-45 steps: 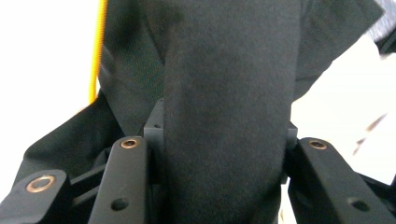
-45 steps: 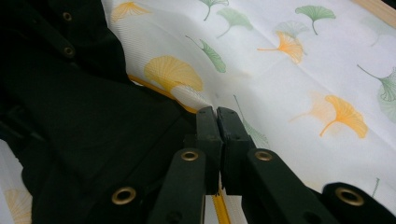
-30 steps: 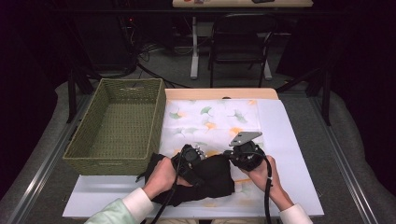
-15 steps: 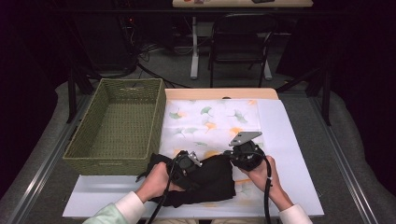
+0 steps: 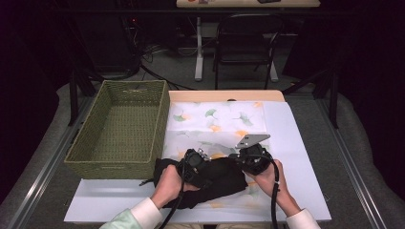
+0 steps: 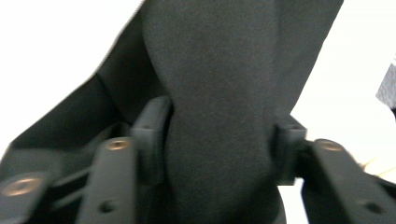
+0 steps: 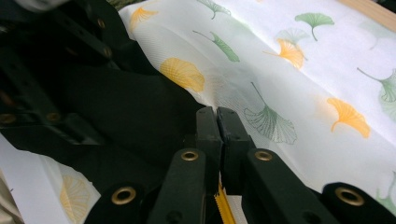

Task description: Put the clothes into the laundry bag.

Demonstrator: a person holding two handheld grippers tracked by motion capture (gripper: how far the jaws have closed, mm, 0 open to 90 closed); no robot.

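Observation:
A black cloth lies crumpled on a white cloth printed with ginkgo leaves, near the table's front edge. My left gripper sits on its left part. In the left gripper view its pads press on both sides of a raised fold of the black cloth, and the jaws have just been opening. My right gripper rests at the cloth's right edge. In the right gripper view the jaws are pressed together beside the black cloth, over the printed cloth. Whether they pinch an edge is hidden.
A green woven basket stands to the left of the printed cloth, its near wall close to the left hand. A white board covers the table under both cloths. A chair and table legs stand beyond the far edge.
The left gripper has shifted slightly over the black cloth, and the cloth around it has bunched differently. The right gripper has stayed where it was.

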